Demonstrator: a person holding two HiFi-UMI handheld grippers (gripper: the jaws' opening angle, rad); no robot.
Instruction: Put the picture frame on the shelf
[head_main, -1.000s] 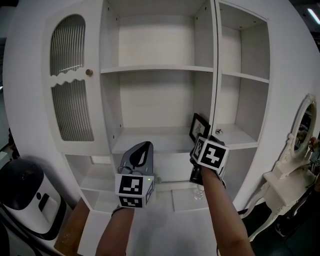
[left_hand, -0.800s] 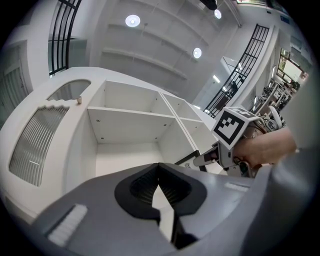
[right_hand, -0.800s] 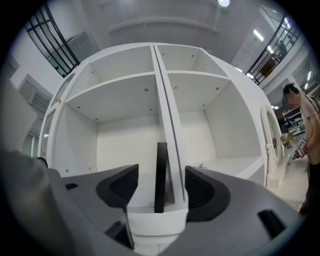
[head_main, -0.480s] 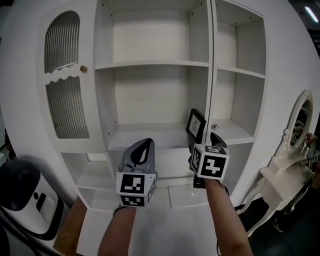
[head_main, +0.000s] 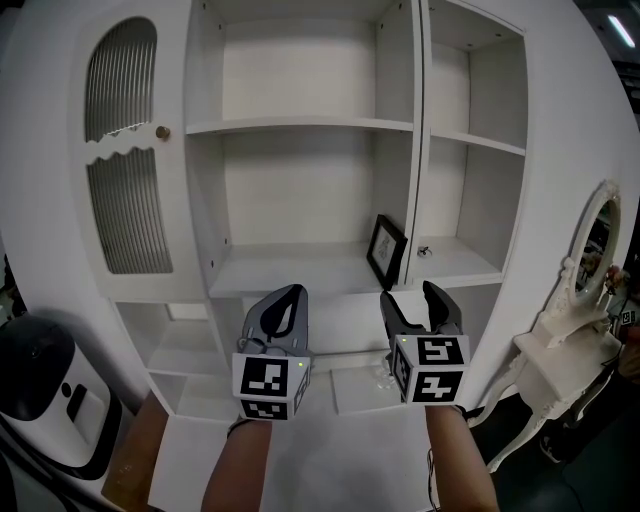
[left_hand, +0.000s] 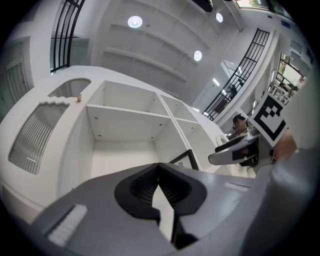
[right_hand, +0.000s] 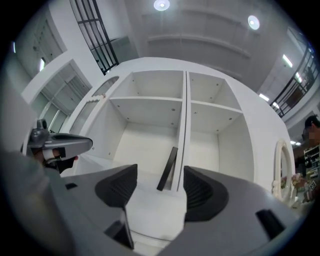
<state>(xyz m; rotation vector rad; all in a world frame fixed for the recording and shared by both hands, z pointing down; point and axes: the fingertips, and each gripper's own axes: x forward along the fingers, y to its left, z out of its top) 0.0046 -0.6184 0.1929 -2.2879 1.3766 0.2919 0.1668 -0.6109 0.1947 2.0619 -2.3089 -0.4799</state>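
Frame (head_main: 386, 250): black, thin-bordered, with a pale picture bearing a small dark mark. It stands on its lower edge on the shelf (head_main: 290, 272), at the shelf's right end. It is not square to the shelf's front: its face is turned toward the left. In the right gripper view it shows edge-on as a dark slanted bar (right_hand: 167, 169), top tilted toward the divider (head_main: 421, 150) bounding the shelf. Whether it touches the divider cannot be told.

Shelf: white, level, bare to the frame's left.
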